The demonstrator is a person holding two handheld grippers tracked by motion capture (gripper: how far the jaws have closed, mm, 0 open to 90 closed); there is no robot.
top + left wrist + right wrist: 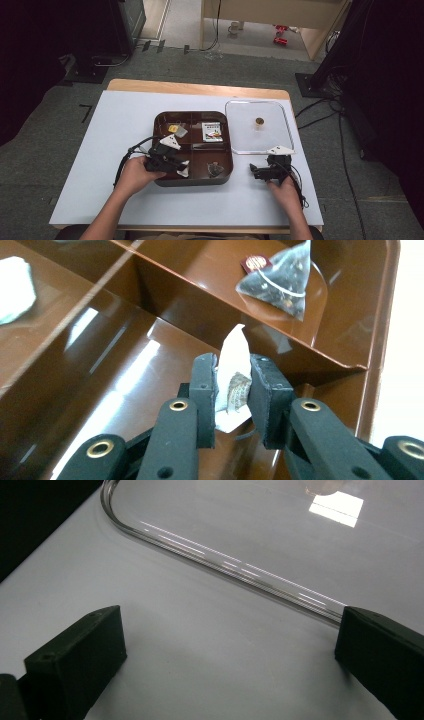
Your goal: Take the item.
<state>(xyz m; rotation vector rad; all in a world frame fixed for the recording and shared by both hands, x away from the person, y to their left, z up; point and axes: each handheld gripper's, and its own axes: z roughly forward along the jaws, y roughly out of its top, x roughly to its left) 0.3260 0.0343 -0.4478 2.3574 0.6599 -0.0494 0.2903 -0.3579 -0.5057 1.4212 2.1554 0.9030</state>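
Observation:
A brown four-compartment tray (194, 181) sits mid-table. My left gripper (183, 170) hangs over its near-left compartment (115, 375), shut on a small white sachet (233, 385) that stands up between the pads. A pyramid tea bag (275, 282) with a dark red tag lies in the near-right compartment (215, 169). My right gripper (252, 170) rests low over the white table to the right of the tray, open, nothing between its jaws, just short of the clear lid's rim (225, 565).
A clear square lid (257, 127) with a small brown knob lies right of the tray. The far compartments hold a yellow item (173, 128) and a white packet (212, 131). A white board (100, 150) covers the wooden table.

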